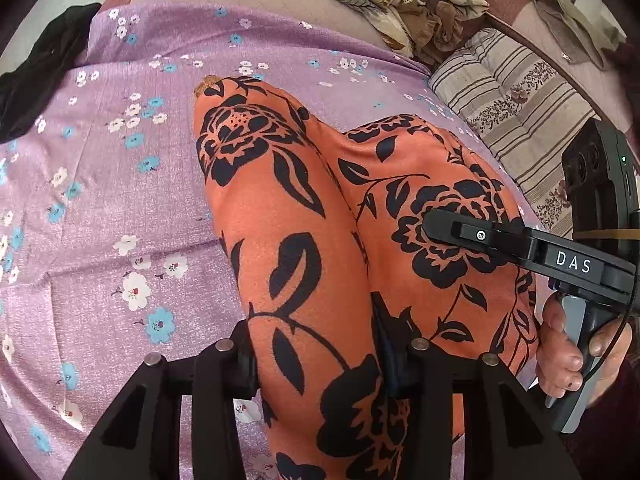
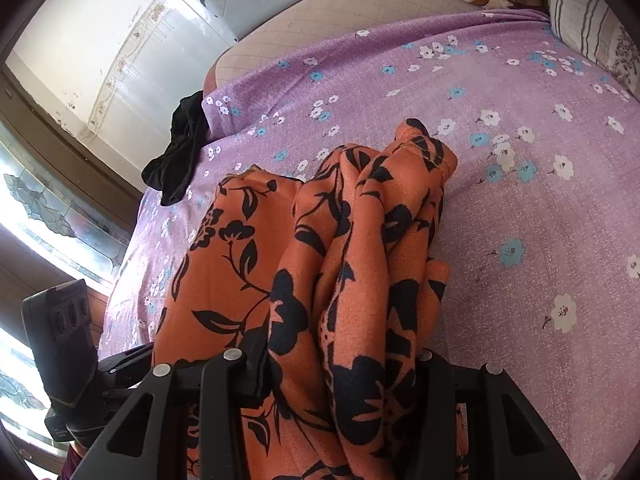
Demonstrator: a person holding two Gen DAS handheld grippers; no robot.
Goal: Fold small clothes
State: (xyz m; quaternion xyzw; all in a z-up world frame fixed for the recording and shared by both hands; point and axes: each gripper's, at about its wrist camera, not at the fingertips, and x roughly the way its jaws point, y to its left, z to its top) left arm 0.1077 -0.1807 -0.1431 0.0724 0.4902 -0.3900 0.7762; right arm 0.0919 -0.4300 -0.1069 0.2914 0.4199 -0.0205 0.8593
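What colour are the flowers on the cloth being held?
Black, on the orange cloth; clearest in the left wrist view.

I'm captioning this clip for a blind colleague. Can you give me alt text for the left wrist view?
The left gripper clamps an orange garment with black flowers, draped over a purple floral bedsheet. The right gripper reaches in from the right, over the same cloth. A striped cushion lies behind.

Matte black left gripper (image 1: 316,364), angular finger arms, round silver pins on top. Right gripper (image 1: 436,222) black with silver screw, white "DAS" lettering, grey handle, thin black cable, yellow band, green LED on camera block. Bare-skinned right hand (image 1: 572,356), dark nails.
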